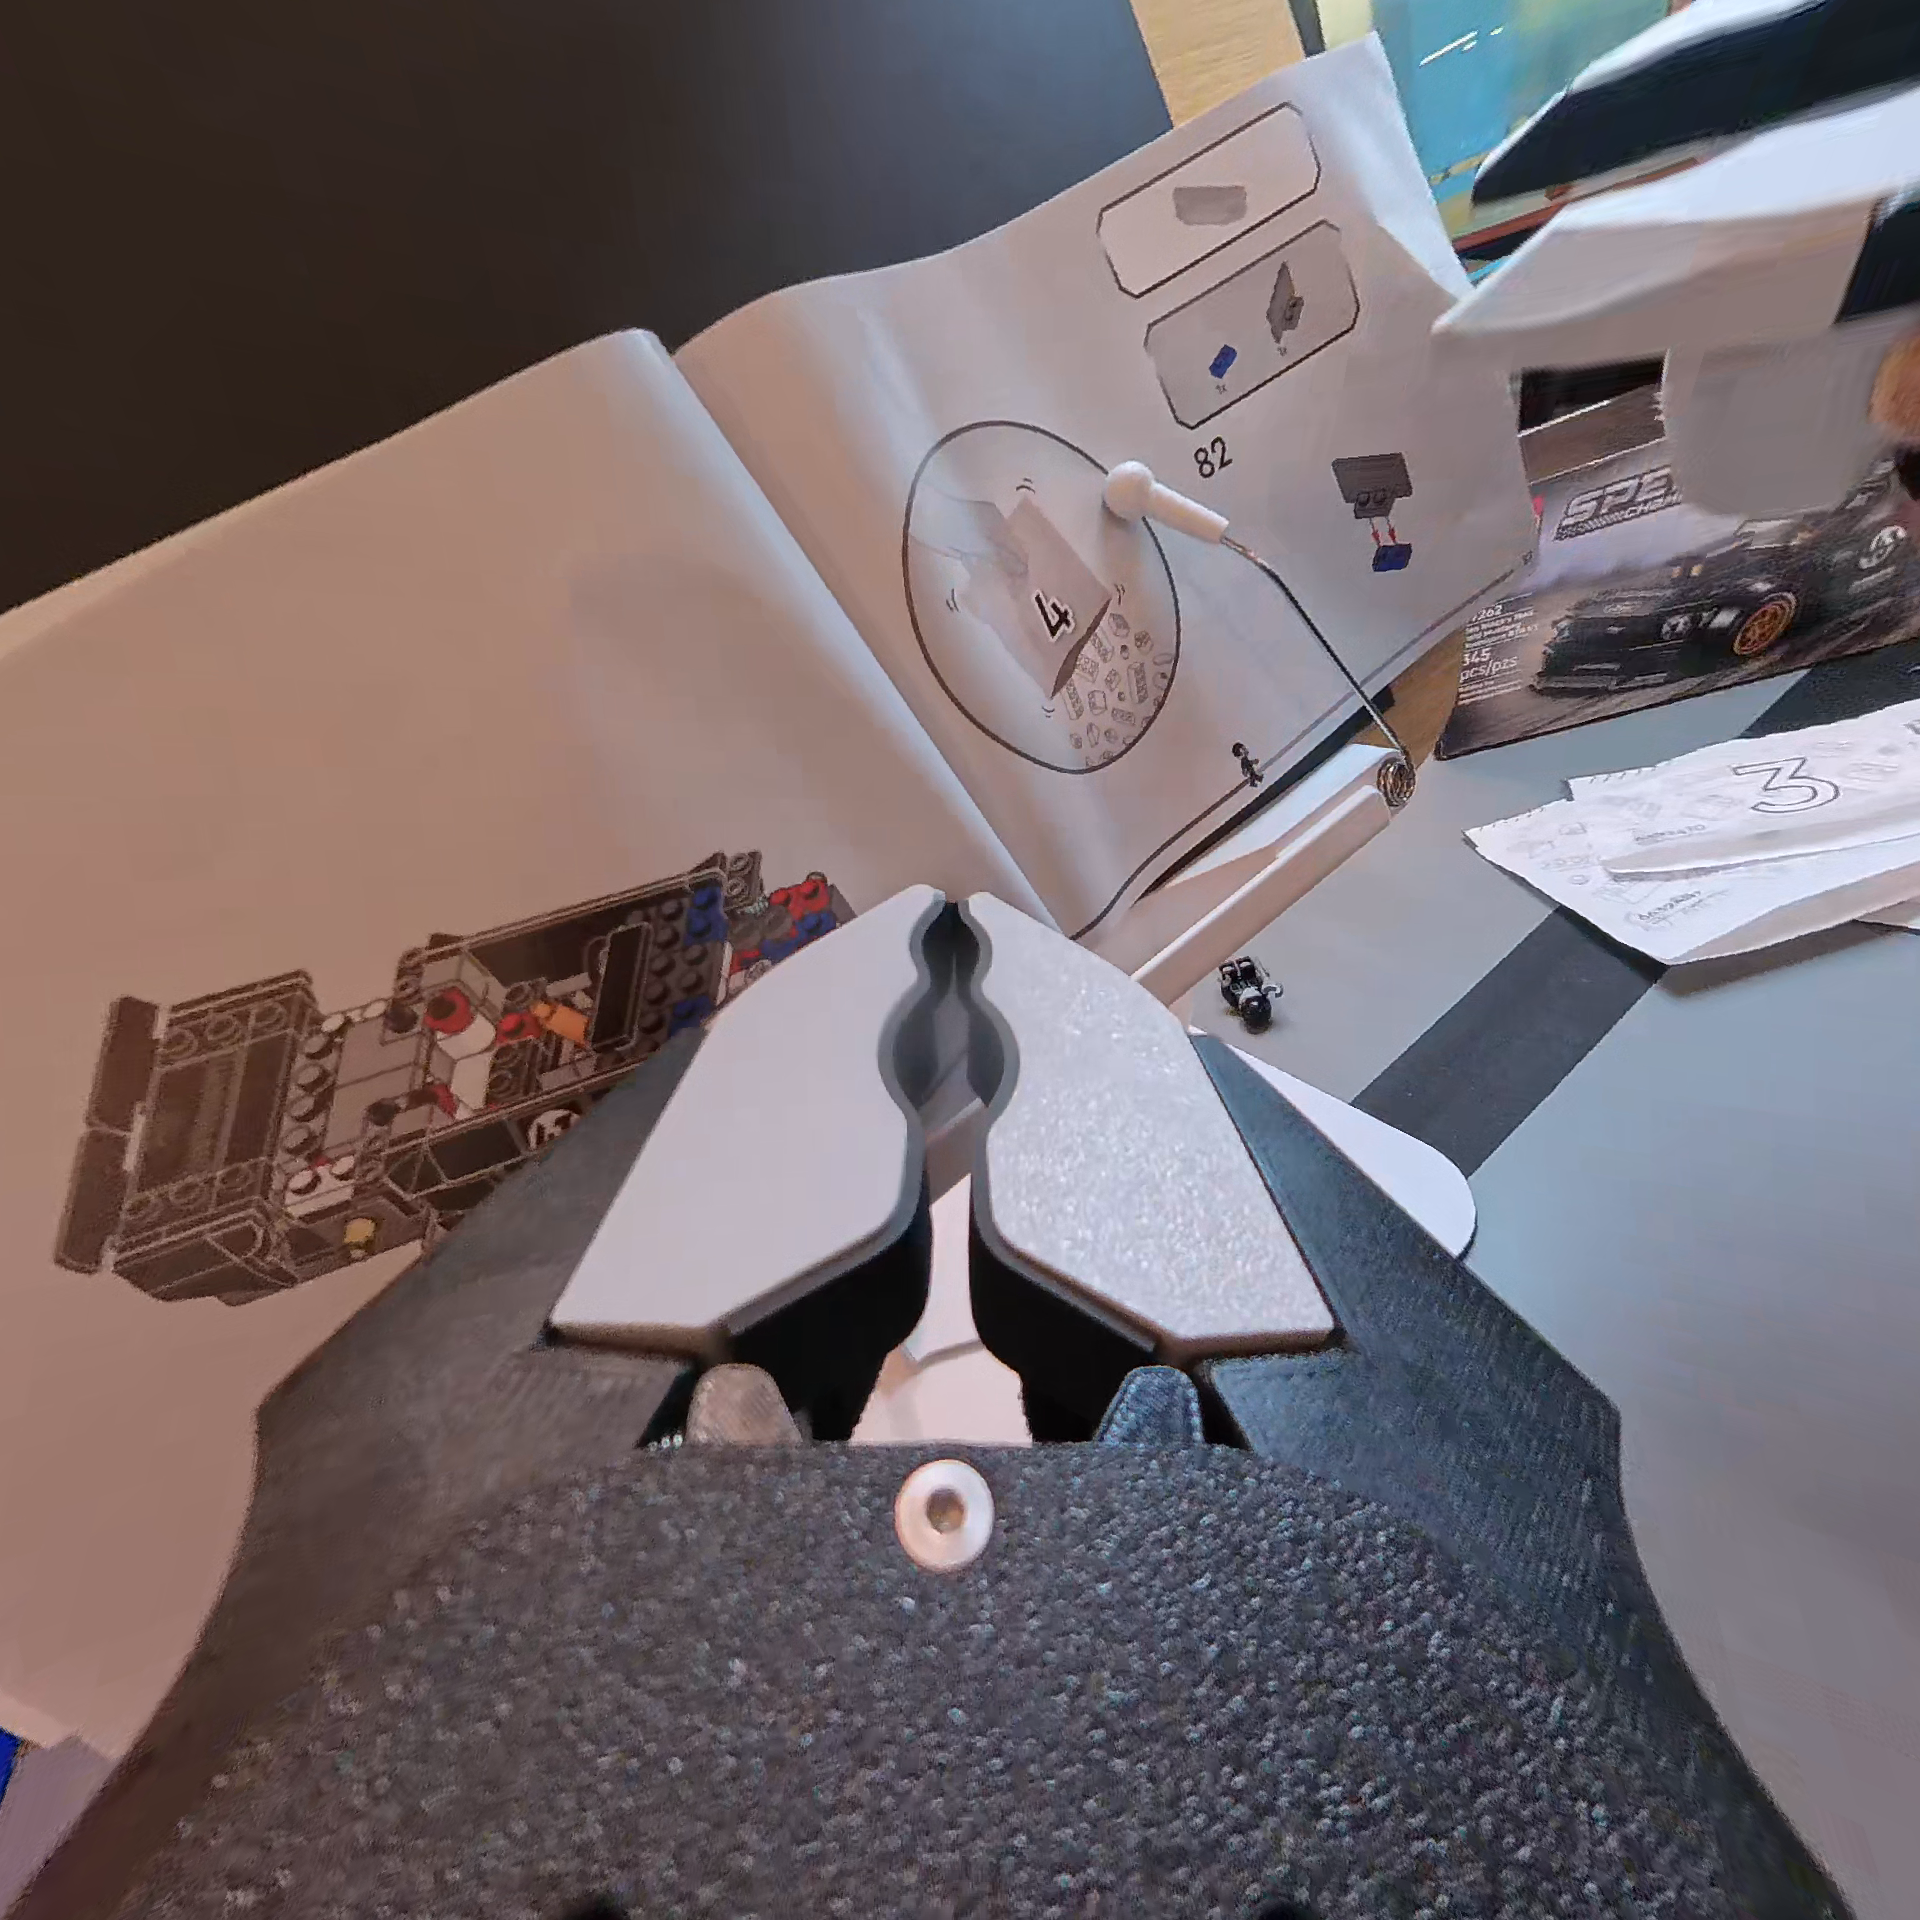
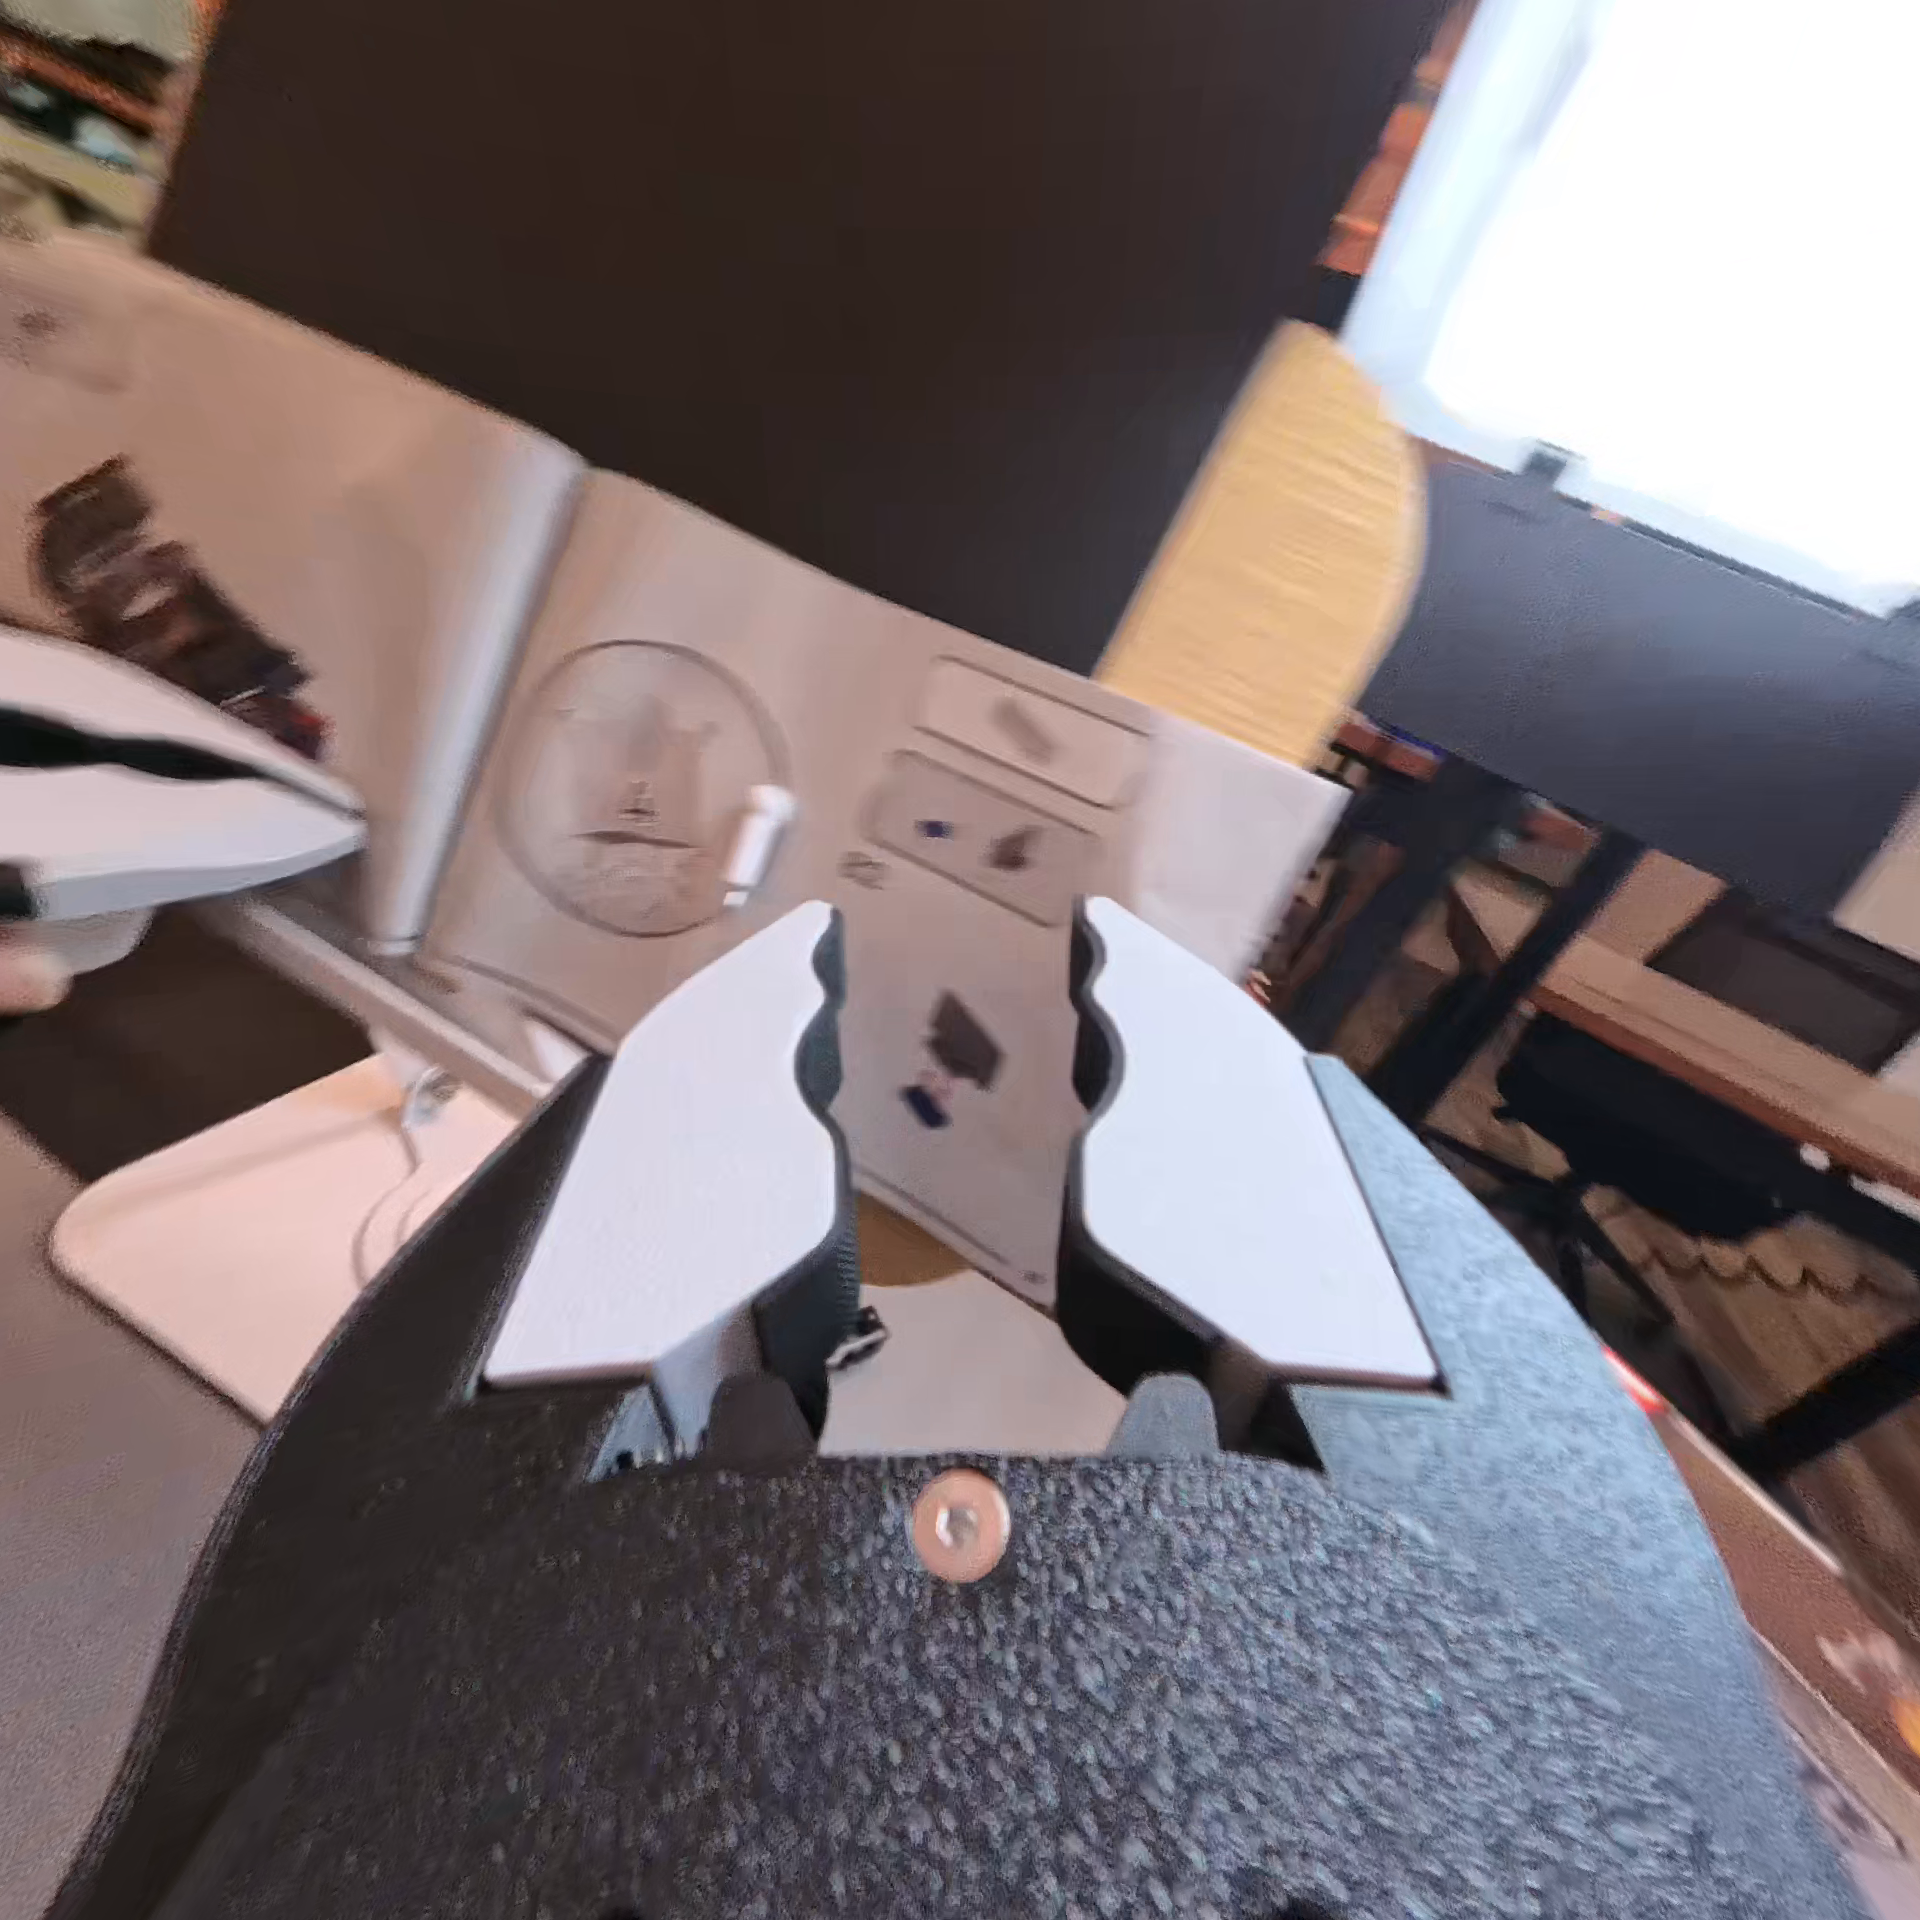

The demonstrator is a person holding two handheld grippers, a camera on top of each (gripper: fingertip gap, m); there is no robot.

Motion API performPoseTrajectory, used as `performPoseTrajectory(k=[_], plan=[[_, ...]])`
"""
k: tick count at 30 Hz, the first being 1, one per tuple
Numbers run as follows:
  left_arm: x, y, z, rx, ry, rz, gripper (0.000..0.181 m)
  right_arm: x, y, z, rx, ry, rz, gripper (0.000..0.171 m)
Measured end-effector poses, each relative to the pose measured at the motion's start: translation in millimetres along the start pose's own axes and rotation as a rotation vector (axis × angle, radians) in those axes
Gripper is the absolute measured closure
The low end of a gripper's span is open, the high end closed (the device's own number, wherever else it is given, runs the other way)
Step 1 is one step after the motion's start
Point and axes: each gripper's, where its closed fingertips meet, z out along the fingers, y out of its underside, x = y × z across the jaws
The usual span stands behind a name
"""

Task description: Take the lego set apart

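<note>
Two grippers are up in front of an open instruction booklet [image 1: 582, 623] that stands propped on a white stand [image 1: 1278, 883] on the grey table [image 1: 1683, 1195]. My left gripper [image 1: 951, 920] has its jaws brought together, tips touching, with nothing caught between them; only the wavy hollow lower down leaves a gap. It hangs just before the booklet's lower edge, over the printed drawing of the half-built car. A thin wire arm with a white knob [image 1: 1132, 488] presses against the booklet's right page.

My right gripper [image 2: 956, 935] has its jaws apart and empty, pointing toward the booklet's right page; this view is blurred. In the left wrist view that same gripper shows as a smeared white and black shape in the upper right corner, above the table.

One small black lego piece [image 1: 1250, 992] lies on the table just beside the foot of the stand, apart from both grippers. In the right wrist view a small dark and white bit [image 2: 857, 1340] shows low between my open jaws on the stand's white base, but I cannot tell what it is.

Farther right on the table sit the dark product box [image 1: 1683, 613] with a black car pictured on it and a few flattened white paper bags [image 1: 1714, 852], near the box.
</note>
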Motion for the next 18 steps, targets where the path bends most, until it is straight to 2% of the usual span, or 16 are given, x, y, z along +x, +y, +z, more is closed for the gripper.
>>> performPoseTrajectory(k=[3,4,5,6,7,8,9,10,14,18], plan=[[4.1,-1.0,2.4,-0.009,0.032,0.011,0.181,35.3,18.7,9.7,-0.099,0.063,0.097,0.099],[5.0,-1.4,3.3,-0.012,0.039,0.015,0.181,38.1,25.8,15.8,-0.135,0.041,0.129,0.098],[5.5,-1.7,3.9,-0.015,0.044,0.02,0.181,36.4,33.2,21.9,-0.169,-0.002,0.165,0.102],[5.6,-1.8,4.2,-0.019,0.045,0.025,0.181,32.1,38.7,26.3,-0.192,-0.058,0.204,0.12],[5.4,-2.0,4.0,-0.021,0.047,0.028,0.181,33.8,38.8,28.1,-0.182,-0.076,0.253,0.123],[4.9,-1.6,3.4,-0.028,0.047,0.029,0.181,39.4,37.4,26.2,-0.171,-0.07,0.293,0.132],[4.0,-1.0,2.0,-0.036,0.047,0.027,0.181,46.5,36.2,22.3,-0.16,-0.053,0.319,0.151],[2.0,-0.3,-0.2,-0.041,0.04,0.021,0.181,50.9,36.0,18.5,-0.149,-0.046,0.333,0.162],[-13.2,1.5,-13.8,-0.025,-0.021,-0.054,0.181,49.5,47.4,10.4,-0.173,-0.05,0.298,0.169],[-35.3,13.7,-27.5,-0.047,-0.103,-0.139,0.181,70.2,51.4,4.1,-0.186,0.044,0.314,0.17]])
